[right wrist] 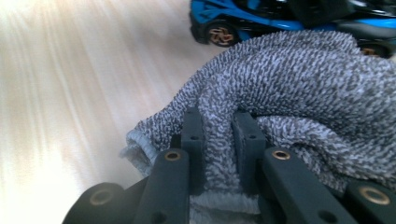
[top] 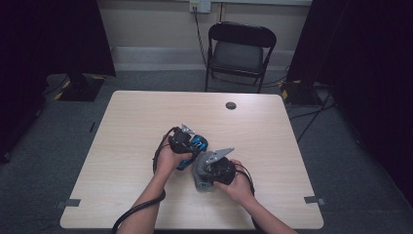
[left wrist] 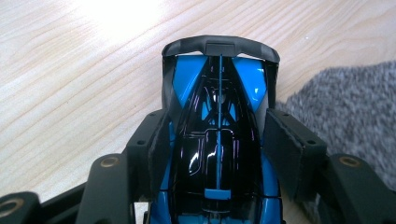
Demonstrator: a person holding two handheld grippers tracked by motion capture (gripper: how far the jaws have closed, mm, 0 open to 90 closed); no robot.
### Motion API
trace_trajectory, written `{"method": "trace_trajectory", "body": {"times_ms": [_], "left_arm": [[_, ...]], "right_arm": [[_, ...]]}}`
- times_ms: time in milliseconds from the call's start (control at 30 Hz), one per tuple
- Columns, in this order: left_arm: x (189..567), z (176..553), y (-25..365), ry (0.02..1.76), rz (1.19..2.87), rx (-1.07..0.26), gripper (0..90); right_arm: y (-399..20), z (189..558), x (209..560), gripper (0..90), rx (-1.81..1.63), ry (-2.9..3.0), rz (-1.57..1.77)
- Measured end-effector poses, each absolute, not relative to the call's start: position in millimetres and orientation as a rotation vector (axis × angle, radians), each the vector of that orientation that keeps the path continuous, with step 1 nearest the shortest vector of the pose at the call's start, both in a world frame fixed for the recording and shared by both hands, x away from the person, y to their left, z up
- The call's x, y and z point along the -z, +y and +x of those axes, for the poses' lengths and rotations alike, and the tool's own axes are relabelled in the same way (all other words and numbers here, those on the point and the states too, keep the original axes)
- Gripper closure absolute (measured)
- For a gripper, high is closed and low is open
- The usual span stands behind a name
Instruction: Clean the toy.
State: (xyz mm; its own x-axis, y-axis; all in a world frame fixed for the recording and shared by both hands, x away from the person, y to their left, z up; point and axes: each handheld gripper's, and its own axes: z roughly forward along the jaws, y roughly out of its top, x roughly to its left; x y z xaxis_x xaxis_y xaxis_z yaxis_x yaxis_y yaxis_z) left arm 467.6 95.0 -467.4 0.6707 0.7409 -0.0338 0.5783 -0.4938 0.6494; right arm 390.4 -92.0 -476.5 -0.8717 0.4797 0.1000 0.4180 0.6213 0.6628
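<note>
Blue-and-black glossy toy racing car (left wrist: 218,140) sits near the middle of the pale wooden table (top: 126,126), clamped at its flanks between the left gripper's (left wrist: 218,144) padded jaws. Just beside it lies a grey knitted cloth (right wrist: 299,88), a fold pinched tight in the right gripper (right wrist: 219,140). A black folding chair (top: 241,51) stands beyond the table's far edge.

A: What do the claws look like?
B: Black. The left claw (top: 187,141) has flat dark pads (left wrist: 287,144) and brass-ringed screw holes behind them.
A: And the right claw (top: 210,171)?
B: It matches: ribbed pads (right wrist: 246,140), brass rings, a grey three-cornered plate (top: 217,155) on top. A black cable (top: 134,210) trails from the left claw. Both forearms are bare.
</note>
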Motion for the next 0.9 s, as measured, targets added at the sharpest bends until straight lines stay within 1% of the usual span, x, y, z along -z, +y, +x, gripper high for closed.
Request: {"method": "trace_trajectory", "body": {"times_ms": [900], "left_arm": [[467,467,95,1.013,2.245,-0.326,41.8]], "right_arm": [[-73,375,476,77.6,-1.124,2.816,0.643]]}}
